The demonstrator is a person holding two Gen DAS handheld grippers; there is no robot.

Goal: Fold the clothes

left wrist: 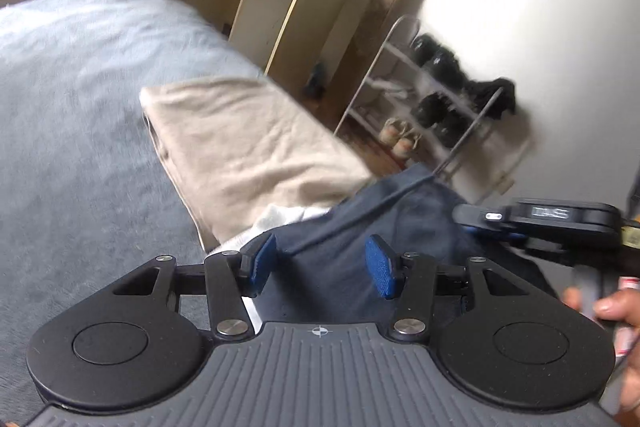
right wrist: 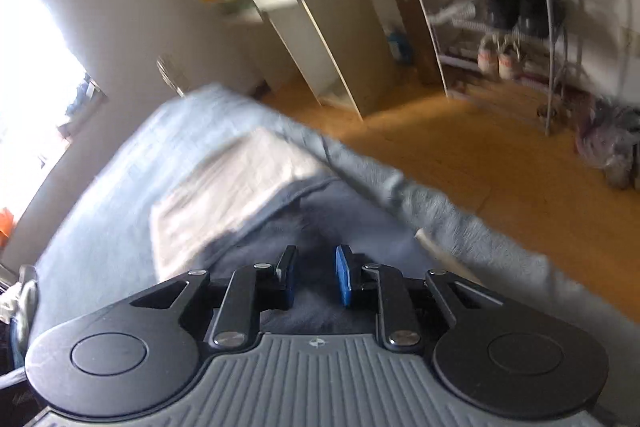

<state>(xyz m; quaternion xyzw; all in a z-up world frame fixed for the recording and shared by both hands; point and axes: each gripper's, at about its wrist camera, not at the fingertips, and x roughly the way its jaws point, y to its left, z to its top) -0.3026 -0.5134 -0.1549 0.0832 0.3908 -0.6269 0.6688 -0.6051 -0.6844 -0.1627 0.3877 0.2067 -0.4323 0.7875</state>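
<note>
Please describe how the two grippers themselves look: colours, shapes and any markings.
Both look alike. The left gripper and right gripper have black linkage arms with silver pivot screws, blue textured finger pads, two round black discs, and a grey ribbed base bearing a small crosshair mark.

Daylit room, blown-out window (right wrist: 24, 75) glare at left; motion blur throughout, fisheye bending at edges
</note>
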